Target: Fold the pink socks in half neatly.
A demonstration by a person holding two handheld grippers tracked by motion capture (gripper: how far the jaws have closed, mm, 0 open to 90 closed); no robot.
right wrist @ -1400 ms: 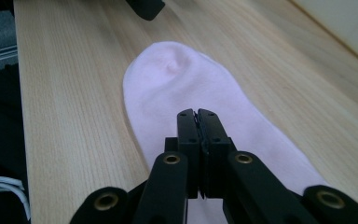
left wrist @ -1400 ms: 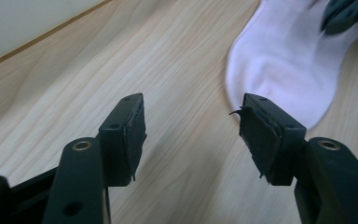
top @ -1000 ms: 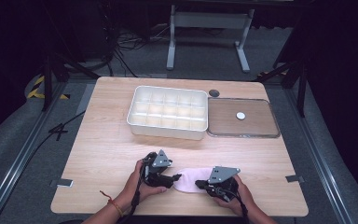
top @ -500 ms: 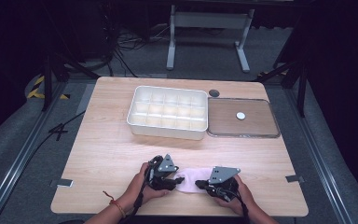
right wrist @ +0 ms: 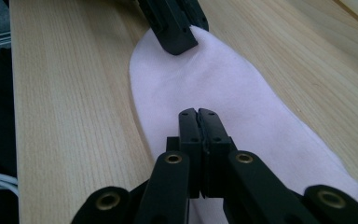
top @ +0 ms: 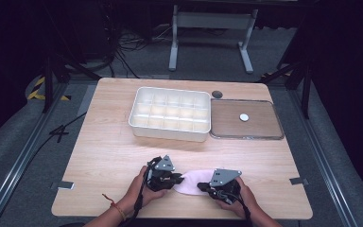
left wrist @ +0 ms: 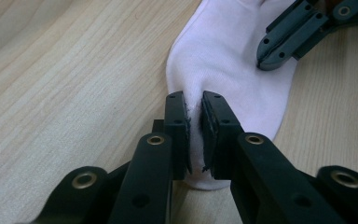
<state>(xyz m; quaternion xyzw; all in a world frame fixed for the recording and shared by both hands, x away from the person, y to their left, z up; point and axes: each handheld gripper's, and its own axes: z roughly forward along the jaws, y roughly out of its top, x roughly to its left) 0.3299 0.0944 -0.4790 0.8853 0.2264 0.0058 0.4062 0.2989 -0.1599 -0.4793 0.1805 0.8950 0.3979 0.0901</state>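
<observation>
So the pale pink sock (top: 192, 182) lies flat at the near edge of the table (top: 104, 156), between both hands. The left gripper (left wrist: 194, 114) has just been closing and now pinches a fold of the sock's left end. The right gripper (right wrist: 199, 122) is clamped tight on the right end. The white compartment tray (top: 170, 113) sits far off.

left gripper (left wrist: 194, 122) jaws just closing, right gripper (right wrist: 199, 122) clamped
</observation>
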